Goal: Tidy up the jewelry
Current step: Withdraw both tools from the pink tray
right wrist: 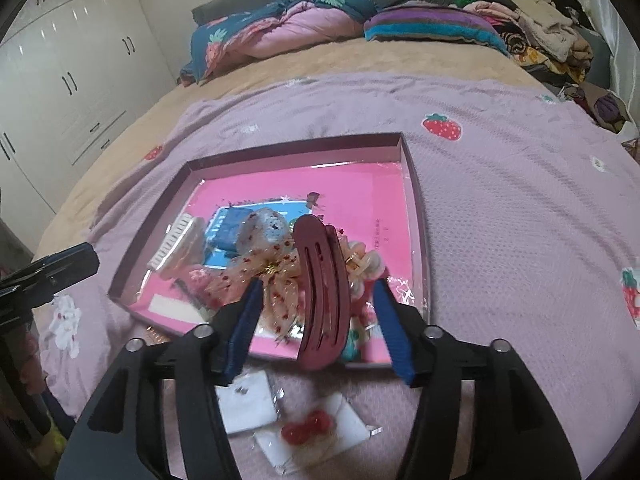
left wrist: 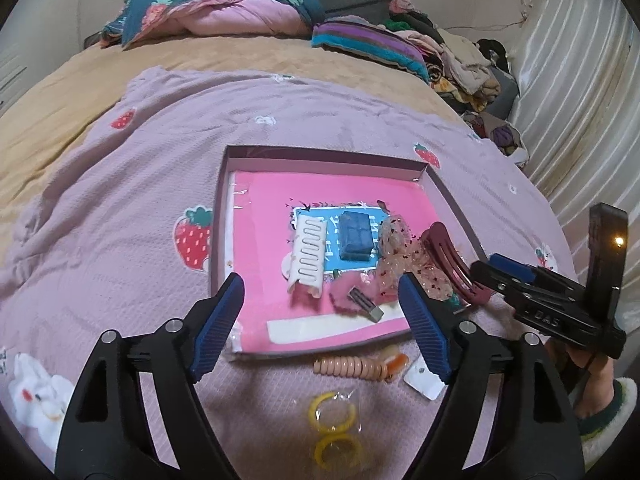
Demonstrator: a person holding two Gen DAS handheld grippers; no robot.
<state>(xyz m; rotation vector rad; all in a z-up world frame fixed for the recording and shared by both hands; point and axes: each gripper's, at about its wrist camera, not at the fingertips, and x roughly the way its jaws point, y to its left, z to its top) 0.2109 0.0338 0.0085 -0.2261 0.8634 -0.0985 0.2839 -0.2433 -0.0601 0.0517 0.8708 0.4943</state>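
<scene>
A shallow pink-lined tray [left wrist: 224, 216] lies on a purple strawberry blanket. It holds a white claw clip [left wrist: 306, 256], a blue clip [left wrist: 355, 236], a spotted lace bow [left wrist: 400, 256] and a pink felt clip [left wrist: 352, 298]. My left gripper [left wrist: 320, 292] hangs open and empty above the tray's near edge. A maroon claw clip [right wrist: 320, 292] lies over the bow at the tray's [right wrist: 416, 208] near right corner. My right gripper [right wrist: 318, 286] is open around it, and neither pad touches it. Loose on the blanket are a peach coil tie [left wrist: 352, 368], bagged yellow rings [left wrist: 332, 424] and a red bow on a card [right wrist: 308, 430].
A white card [right wrist: 244, 400] lies under the right gripper. At the bed's far end lie a folded quilt [left wrist: 224, 12], a striped cushion [left wrist: 368, 44] and a heap of clothes [left wrist: 468, 68]. White wardrobes [right wrist: 68, 80] stand left, a curtain [left wrist: 580, 100] right. A slippered foot [left wrist: 612, 404] shows low right.
</scene>
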